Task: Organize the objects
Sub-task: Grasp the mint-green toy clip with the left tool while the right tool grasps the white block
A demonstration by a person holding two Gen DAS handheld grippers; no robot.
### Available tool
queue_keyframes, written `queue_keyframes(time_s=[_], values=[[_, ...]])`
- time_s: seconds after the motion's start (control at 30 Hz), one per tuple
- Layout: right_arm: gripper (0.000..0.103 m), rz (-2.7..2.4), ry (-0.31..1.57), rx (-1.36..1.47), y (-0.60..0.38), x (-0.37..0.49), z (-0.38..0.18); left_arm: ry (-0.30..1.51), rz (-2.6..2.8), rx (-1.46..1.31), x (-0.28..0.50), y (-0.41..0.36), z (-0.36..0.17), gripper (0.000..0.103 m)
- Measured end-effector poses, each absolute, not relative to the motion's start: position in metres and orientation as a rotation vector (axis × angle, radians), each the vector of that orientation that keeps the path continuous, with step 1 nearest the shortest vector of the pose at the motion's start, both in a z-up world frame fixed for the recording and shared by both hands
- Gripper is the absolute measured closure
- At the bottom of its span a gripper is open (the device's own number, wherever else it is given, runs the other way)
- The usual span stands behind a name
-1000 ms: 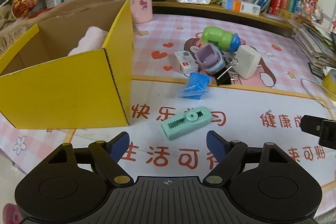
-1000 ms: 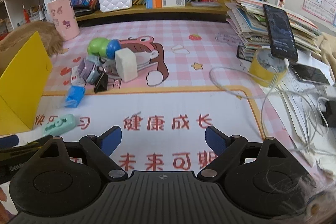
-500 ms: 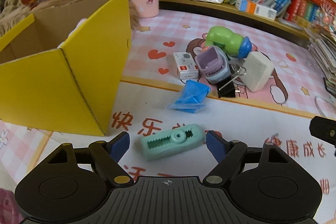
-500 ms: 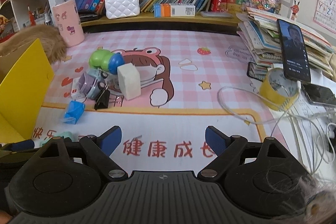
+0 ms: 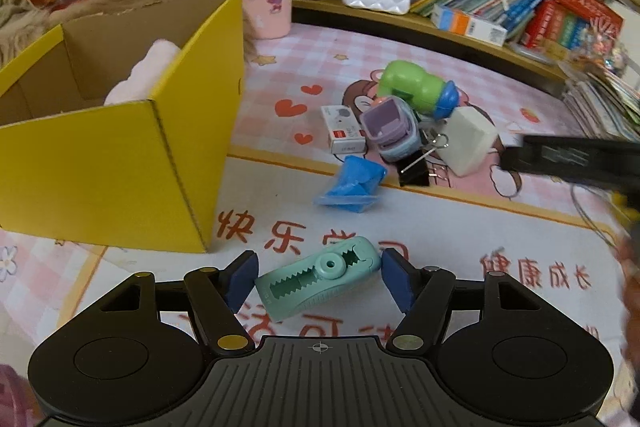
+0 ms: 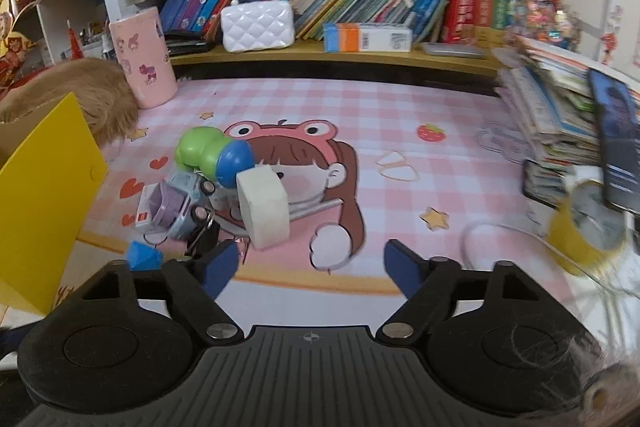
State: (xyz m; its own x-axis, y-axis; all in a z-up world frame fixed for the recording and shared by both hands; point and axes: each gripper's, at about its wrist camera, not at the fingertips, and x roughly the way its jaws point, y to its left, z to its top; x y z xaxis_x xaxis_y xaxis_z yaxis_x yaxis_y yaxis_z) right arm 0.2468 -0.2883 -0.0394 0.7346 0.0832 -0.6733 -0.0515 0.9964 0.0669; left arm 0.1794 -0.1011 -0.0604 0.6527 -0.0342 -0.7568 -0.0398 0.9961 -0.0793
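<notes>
Kid's room: bookshelf point(image 6: 320, 3) w/ picture books, cartoon desk mat point(image 6: 400, 155).

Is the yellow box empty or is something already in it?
Not empty. The yellow box is open at the top, and something soft and pink lies inside.

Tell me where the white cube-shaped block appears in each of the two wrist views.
Left wrist view: the white cube-shaped block lies right of centre, beside the black binder clip.
Right wrist view: it lies left of centre, tilted.
Shared landmark: the green and blue plastic toy just behind it.
</notes>
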Motion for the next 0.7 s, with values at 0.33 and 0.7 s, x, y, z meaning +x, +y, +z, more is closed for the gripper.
queue_keyframes(time_s=[0.33, 0.7], values=[[0.070, 0.201, 0.785, 0.060, -0.281, 0.301, -0.067, 0.857, -0.034, -0.107, 0.166, -0.092, -0.043, 0.035], [0.083, 0.116, 0.782, 0.105, -0.294, 0.251, -0.045, 0.828, -0.075, -0.118, 0.154, -0.088, -0.034, 0.035]])
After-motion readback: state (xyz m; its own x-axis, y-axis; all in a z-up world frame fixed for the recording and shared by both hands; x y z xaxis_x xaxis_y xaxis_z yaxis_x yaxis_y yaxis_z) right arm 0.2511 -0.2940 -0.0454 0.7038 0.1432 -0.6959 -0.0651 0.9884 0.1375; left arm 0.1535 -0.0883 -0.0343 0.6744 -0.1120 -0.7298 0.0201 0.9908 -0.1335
